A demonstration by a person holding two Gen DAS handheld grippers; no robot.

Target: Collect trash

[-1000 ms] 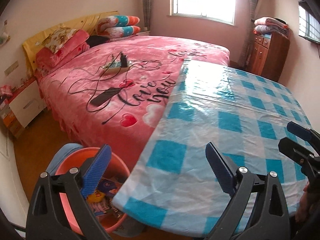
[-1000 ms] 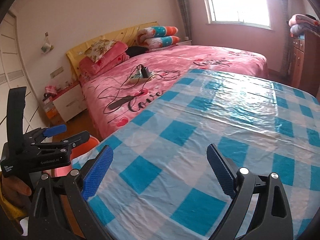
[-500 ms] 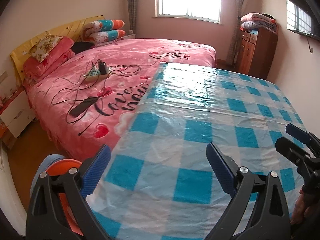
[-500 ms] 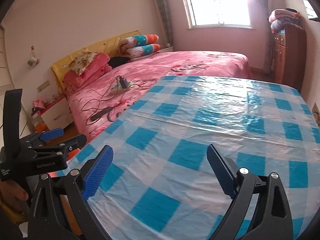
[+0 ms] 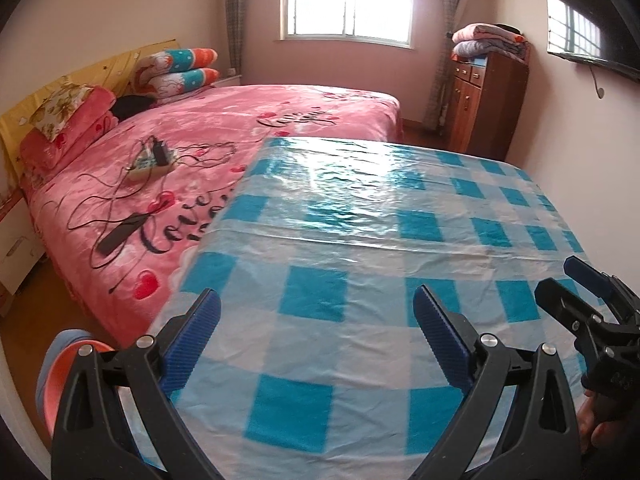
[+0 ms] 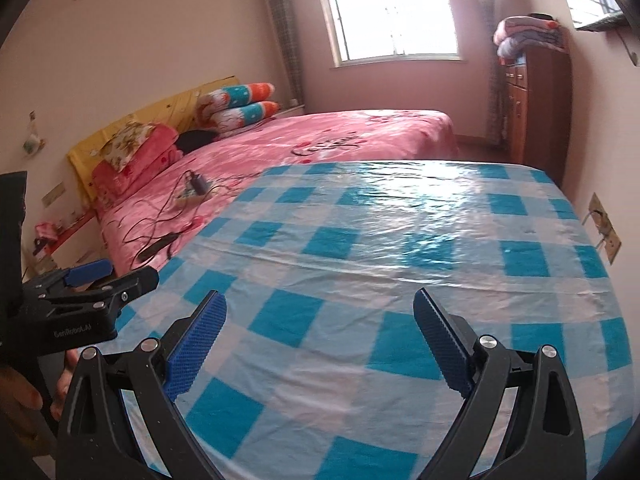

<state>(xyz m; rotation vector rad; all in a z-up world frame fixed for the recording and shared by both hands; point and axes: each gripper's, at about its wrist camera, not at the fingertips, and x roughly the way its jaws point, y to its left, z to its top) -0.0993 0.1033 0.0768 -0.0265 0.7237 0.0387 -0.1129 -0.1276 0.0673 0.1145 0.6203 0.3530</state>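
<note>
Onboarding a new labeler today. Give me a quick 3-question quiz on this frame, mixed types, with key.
1. True or false: the left gripper is shut on a piece of trash.
2. Multiple choice: where is the orange bin in the left wrist view?
A. on the checked tablecloth
B. on the floor at the table's near left corner
C. on the pink bed
3. Fill in: the power strip with black cables lies on the ____.

Key
1. False. Both it and the right gripper are open and hold nothing, above the checked tablecloth.
2. B
3. pink bed
</note>
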